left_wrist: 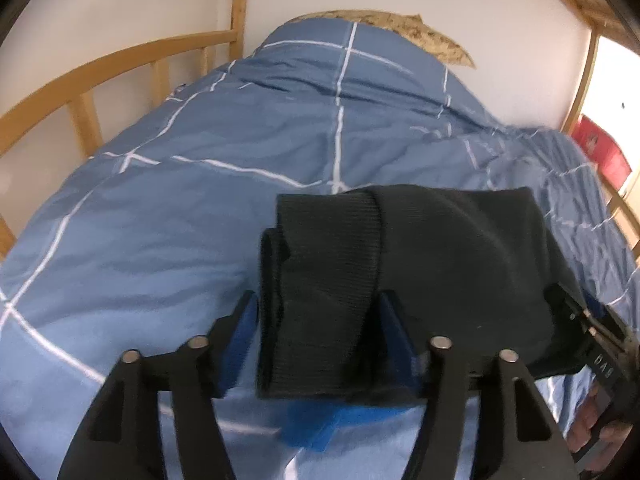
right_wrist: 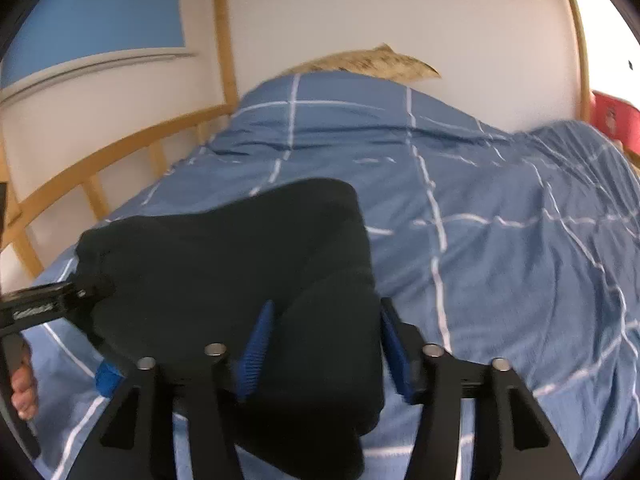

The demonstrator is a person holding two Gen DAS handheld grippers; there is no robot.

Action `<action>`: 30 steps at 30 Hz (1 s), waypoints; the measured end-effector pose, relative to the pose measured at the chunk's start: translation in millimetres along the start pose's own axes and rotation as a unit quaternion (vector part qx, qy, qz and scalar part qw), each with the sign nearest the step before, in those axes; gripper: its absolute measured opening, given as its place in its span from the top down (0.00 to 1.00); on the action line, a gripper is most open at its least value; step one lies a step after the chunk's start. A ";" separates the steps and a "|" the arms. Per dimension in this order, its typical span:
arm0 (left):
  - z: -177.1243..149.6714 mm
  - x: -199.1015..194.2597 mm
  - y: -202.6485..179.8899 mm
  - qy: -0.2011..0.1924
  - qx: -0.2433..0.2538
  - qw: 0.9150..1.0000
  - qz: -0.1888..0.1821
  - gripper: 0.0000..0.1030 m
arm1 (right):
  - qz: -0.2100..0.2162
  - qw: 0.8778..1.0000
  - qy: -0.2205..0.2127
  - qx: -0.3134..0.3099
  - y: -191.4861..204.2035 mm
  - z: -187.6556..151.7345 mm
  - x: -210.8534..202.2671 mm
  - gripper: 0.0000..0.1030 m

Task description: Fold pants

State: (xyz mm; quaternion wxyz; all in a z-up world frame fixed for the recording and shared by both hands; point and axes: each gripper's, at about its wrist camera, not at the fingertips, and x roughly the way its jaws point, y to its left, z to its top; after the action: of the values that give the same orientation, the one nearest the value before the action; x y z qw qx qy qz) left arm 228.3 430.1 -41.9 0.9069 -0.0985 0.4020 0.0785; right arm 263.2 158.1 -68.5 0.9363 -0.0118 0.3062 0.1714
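The black pants point(left_wrist: 440, 248) lie in a folded bundle on the blue duvet, a ribbed band at their left end. My left gripper point(left_wrist: 320, 320) is open, its blue pads standing on either side of that ribbed end, with the cloth between them. My right gripper point(right_wrist: 326, 340) is open too, straddling the right end of the pants point(right_wrist: 208, 264). From the left wrist camera the right gripper point(left_wrist: 580, 312) shows at the bundle's right edge. From the right wrist camera the left gripper point(right_wrist: 92, 292) shows at its left edge, with a hand point(right_wrist: 22, 392) behind it.
The blue duvet point(left_wrist: 200, 208) with white grid lines covers the bed. A wooden rail point(left_wrist: 80, 76) runs along the left, a speckled pillow point(left_wrist: 424, 32) lies at the far end against a white wall, and a red object point(left_wrist: 604, 152) sits beyond the right edge.
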 end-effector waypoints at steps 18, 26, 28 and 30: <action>0.6 -110.3 -60.1 -0.105 0.033 0.991 0.073 0.08 | 0.000 0.998 -0.067 -0.010 -35.5 31.1 -84.7 0.11; -48.3 -164.9 -129.7 -0.134 0.083 0.985 0.073 0.01 | -0.012 0.995 -0.079 -0.057 -74.7 4.5 -158.7 0.08; -60.7 -176.9 -144.4 -0.142 0.092 0.984 0.062 0.01 | -0.014 0.996 -0.076 -0.049 -85.1 -2.7 -171.8 0.08; -70.6 -186.0 -155.5 -0.142 0.092 0.984 0.054 0.01 | -0.016 0.996 -0.074 -0.039 -97.8 -13.4 -187.3 0.08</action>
State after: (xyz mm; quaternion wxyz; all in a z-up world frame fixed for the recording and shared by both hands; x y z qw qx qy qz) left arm 88.8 250.6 68.1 0.9545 0.0192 0.2790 0.1033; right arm 146.5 5.6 20.7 0.9578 -0.0411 0.2292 0.1684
